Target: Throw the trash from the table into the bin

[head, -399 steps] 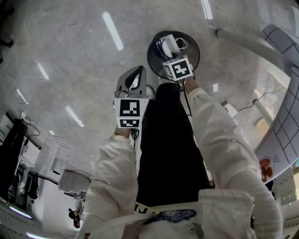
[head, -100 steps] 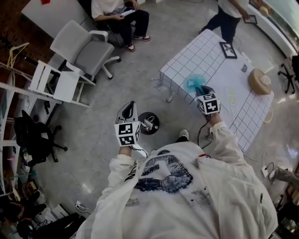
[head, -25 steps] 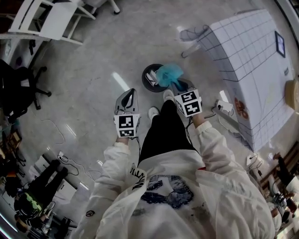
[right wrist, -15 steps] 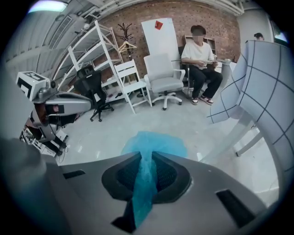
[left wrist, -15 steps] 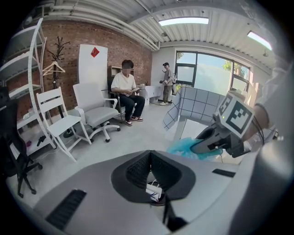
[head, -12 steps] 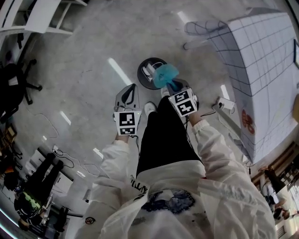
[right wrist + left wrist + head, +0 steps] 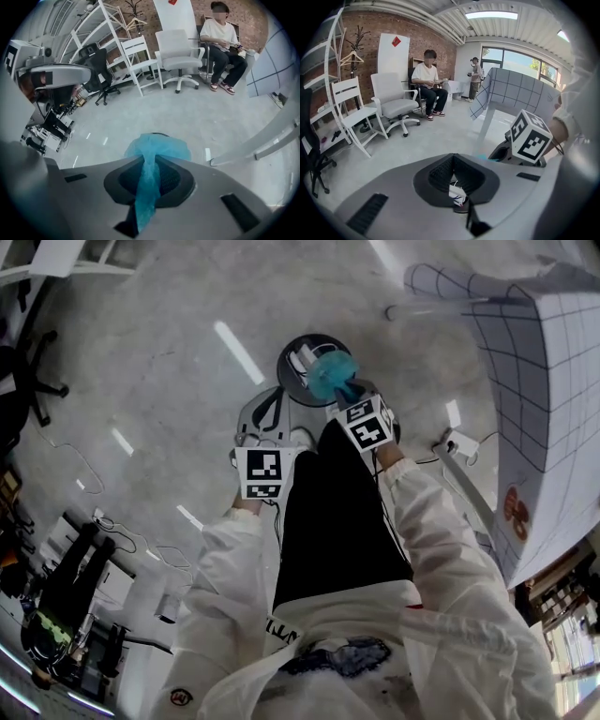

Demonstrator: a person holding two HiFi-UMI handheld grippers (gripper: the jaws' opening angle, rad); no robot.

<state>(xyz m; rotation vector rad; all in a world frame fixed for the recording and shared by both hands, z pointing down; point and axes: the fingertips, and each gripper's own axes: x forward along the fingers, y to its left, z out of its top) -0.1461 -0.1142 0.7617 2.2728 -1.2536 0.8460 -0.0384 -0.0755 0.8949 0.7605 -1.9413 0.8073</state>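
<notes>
Disposal step: the right gripper (image 7: 341, 396), jaws clamped on blue crumpled trash (image 7: 330, 376), hangs over the floor bin (image 7: 287, 367) left of the table (image 7: 553, 381), while the left gripper (image 7: 267, 401) sits closed and empty; releasing likely comes next.

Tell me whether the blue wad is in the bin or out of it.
Out. The right gripper is clamped on the blue wad, which hangs over the bin; only white trash lies inside.
</notes>
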